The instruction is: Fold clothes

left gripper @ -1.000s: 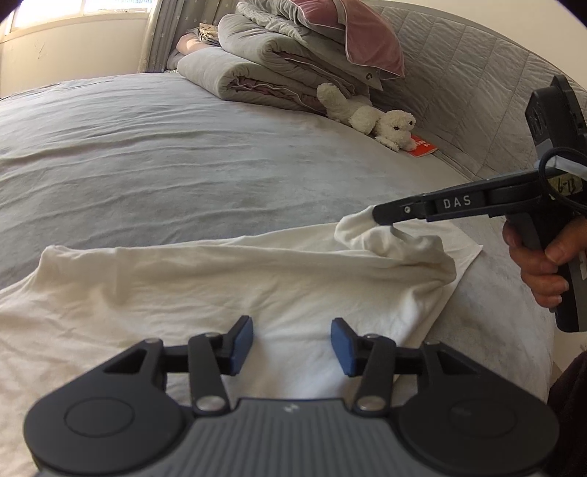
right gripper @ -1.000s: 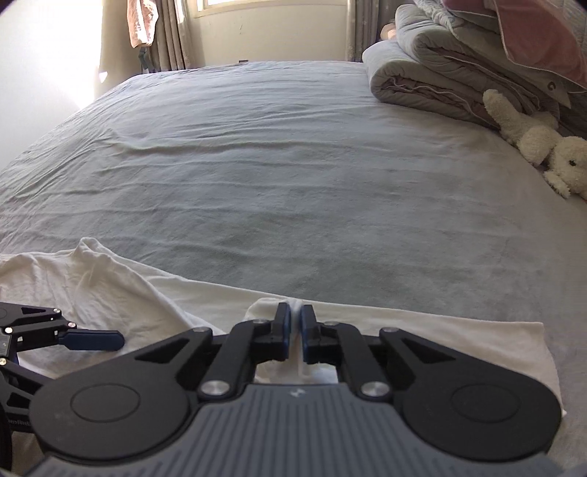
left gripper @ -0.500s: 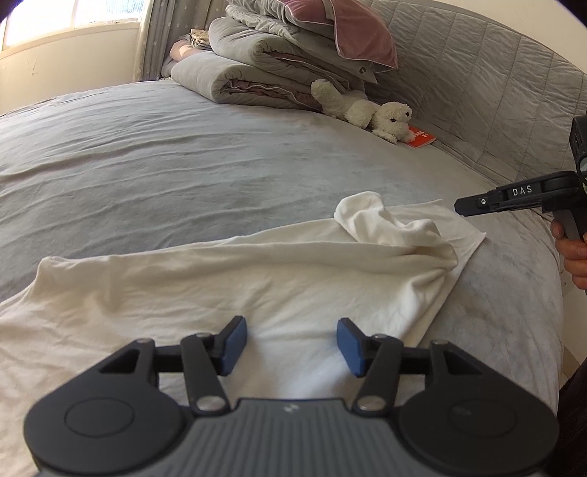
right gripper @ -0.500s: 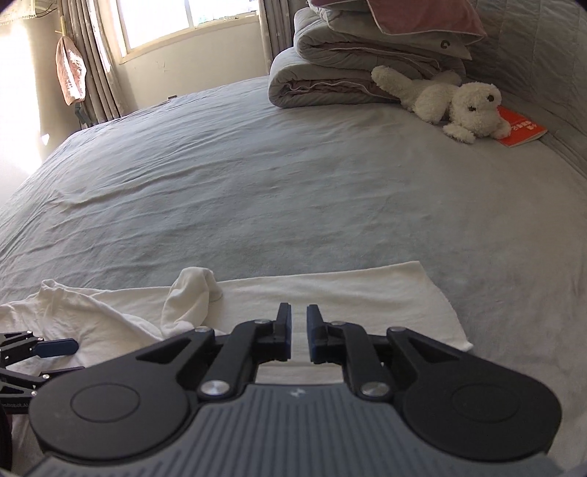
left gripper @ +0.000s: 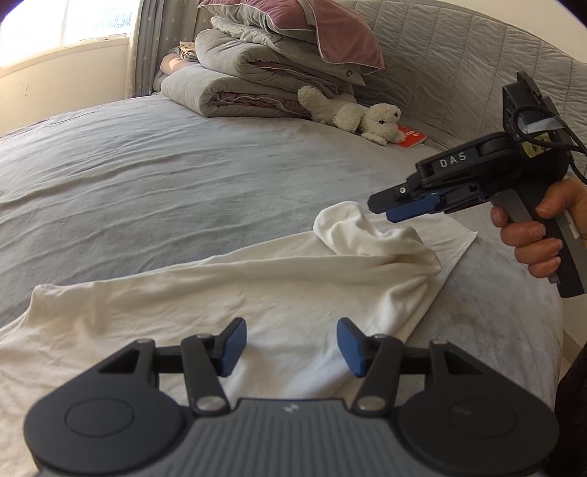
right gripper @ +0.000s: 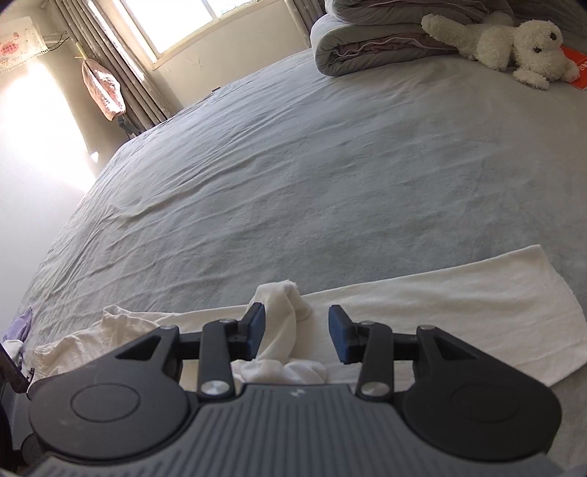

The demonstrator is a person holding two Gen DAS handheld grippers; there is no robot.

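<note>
A white garment point(left gripper: 205, 293) lies spread over the grey bed point(left gripper: 146, 176), with its right end pushed up into a bunched peak point(left gripper: 348, 227). My left gripper point(left gripper: 291, 345) hovers open over the garment's near part, nothing between its fingers. A hand holds my right gripper point(left gripper: 389, 211) just right of the peak, close above it. In the right wrist view the right gripper point(right gripper: 296, 332) is open and the bunched peak point(right gripper: 282, 323) rises between its blue pads, nearer the left pad point(right gripper: 256, 328). A flat part of the garment point(right gripper: 458, 297) stretches away to the right.
Folded grey quilts point(left gripper: 234, 88) with a pink pillow point(left gripper: 330, 33), a white plush toy point(left gripper: 352, 113) and a red booklet point(left gripper: 412, 136) sit by the padded headboard point(left gripper: 458, 66). The bed edge point(left gripper: 550, 330) drops off at right. A purple cloth point(right gripper: 18, 326) lies far left.
The right gripper let go of the raised cloth end, drew back to the right, then opened and came back to the bunched peak. The left gripper stayed open and barely moved.
</note>
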